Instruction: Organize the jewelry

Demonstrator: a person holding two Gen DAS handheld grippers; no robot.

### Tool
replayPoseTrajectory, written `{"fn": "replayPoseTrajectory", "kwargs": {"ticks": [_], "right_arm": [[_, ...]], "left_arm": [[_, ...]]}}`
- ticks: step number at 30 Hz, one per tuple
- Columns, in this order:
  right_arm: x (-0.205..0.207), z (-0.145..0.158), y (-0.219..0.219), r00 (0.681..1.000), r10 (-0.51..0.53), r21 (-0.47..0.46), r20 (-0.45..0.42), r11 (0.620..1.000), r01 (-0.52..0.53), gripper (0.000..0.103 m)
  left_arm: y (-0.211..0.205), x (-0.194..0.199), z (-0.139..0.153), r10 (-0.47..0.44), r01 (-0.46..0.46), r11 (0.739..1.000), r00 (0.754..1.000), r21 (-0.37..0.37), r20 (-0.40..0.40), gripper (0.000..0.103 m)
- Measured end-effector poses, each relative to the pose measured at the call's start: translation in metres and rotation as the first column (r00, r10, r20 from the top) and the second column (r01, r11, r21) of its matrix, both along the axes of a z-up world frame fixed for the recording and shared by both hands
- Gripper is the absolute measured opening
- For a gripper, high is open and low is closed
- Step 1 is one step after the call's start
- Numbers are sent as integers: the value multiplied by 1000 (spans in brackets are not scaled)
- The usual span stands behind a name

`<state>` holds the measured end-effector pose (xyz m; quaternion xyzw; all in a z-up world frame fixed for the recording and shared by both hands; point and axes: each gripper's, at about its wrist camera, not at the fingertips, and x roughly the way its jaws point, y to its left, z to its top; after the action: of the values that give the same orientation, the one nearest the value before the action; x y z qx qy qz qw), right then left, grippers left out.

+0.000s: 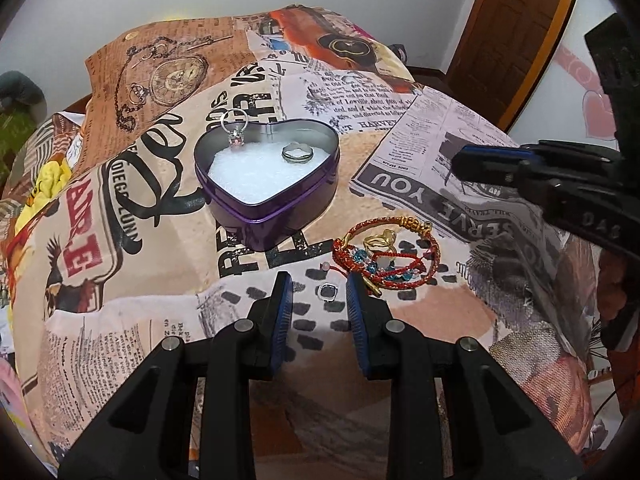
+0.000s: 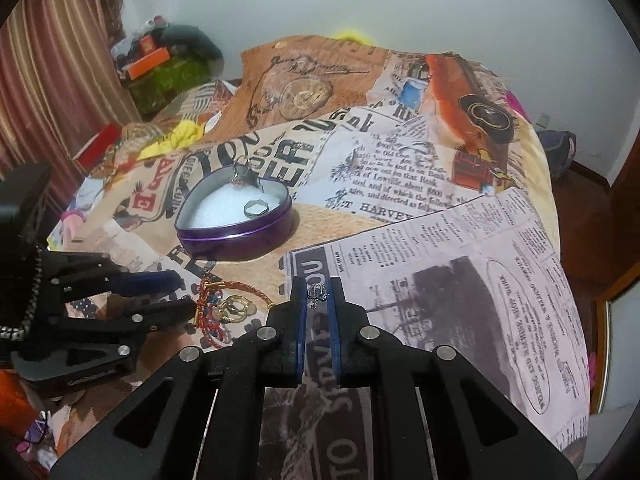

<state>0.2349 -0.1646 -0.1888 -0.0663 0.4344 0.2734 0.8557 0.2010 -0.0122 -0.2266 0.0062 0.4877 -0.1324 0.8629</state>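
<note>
A purple heart-shaped tin (image 1: 272, 216) (image 2: 240, 244) with white foam stands on the printed cloth. A silver band (image 1: 298, 153) lies in it, and a stone ring (image 1: 236, 130) leans at its far rim. My left gripper (image 1: 319, 280) (image 2: 186, 294) is open low over the cloth, with a small dark-stone silver ring (image 1: 329, 291) lying between its fingers, untouched. Right of it is a tangle of red and gold bracelets (image 1: 388, 256) (image 2: 214, 312) with a gold ring (image 1: 380, 240). My right gripper (image 2: 316, 285) (image 1: 464, 162) is shut on a small silver ring (image 2: 317, 294), held above the cloth.
The newspaper-print cloth (image 1: 420, 152) covers a bed that drops away at the right. Clutter and boxes (image 2: 152, 60) sit by a curtain at the far left. A wooden door (image 1: 516, 28) stands at the back right.
</note>
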Motion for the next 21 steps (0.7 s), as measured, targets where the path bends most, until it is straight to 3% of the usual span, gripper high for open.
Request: {"fn": "replayPoseTrajectory", "kwargs": {"ticks": [6, 15, 21], "right_arm": [[-4, 6, -6, 1000, -18, 24, 10, 1000, 18, 9], [-10, 19, -5, 999, -23, 39, 33, 999, 22, 9], [-14, 37, -1, 997, -18, 45, 73, 999, 15, 9]], "left_arm": [[-1, 2, -2, -9, 9, 1000, 1000, -9, 1, 8], [-1, -5, 6, 6, -6, 1000, 1000, -2, 23, 8], [10, -10, 30, 40, -38, 999, 996, -26, 82, 8]]}}
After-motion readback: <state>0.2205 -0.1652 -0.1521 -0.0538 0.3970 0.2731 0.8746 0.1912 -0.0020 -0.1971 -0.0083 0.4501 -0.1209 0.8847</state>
